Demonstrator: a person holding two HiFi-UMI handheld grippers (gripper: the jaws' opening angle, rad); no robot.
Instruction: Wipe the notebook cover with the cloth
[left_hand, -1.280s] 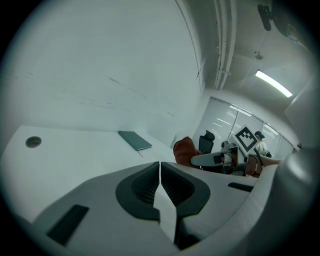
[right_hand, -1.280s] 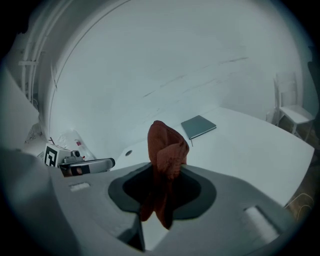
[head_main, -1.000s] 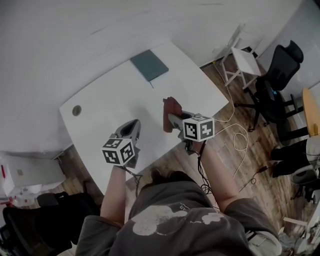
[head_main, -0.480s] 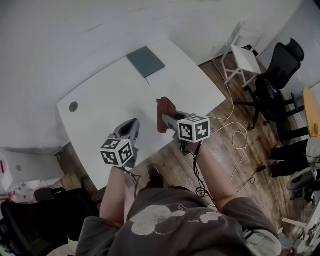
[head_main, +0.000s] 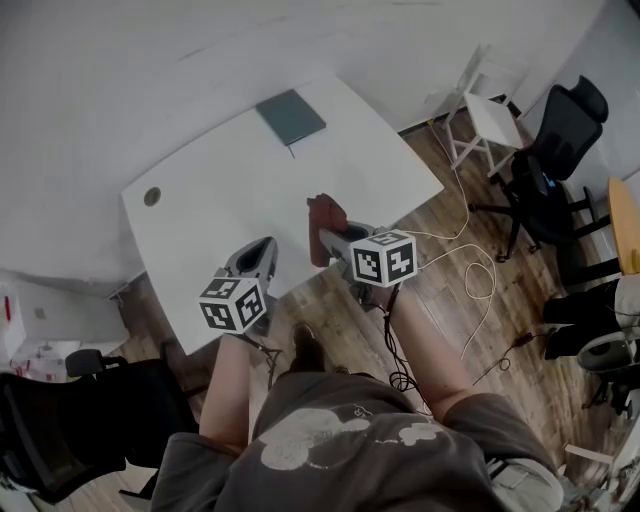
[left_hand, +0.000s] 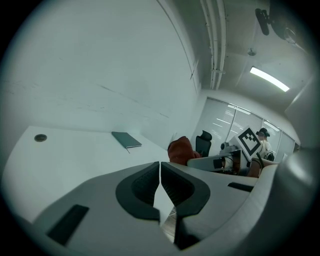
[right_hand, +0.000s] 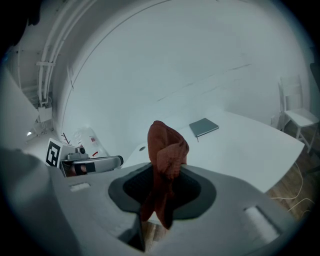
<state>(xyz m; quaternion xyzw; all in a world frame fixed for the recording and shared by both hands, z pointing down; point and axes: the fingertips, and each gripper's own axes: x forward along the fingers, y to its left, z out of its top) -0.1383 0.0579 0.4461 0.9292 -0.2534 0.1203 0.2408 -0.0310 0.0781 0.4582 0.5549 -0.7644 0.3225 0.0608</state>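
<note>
Right tool (head_main: 328, 240) clamps a red cloth (head_main: 322, 214); left tool (left_hand: 160, 172) is closed. White counter (head_main: 220, 190) carries a notebook (head_main: 290, 116) far off and perhaps a cable hole (head_main: 152, 196); wood floor (head_main: 500, 310), office chair (head_main: 560, 135) nearby.

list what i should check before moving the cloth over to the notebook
1. Cloth clamped in the right gripper: ok.
2. Left gripper shut, holding nothing: ok.
3. Notebook closed and flat on the table: ok.
4. Bare table between cloth and notebook: ok.
5. Cloth touching the notebook cover: not ok, it hangs at the near edge, well apart from it.
</note>
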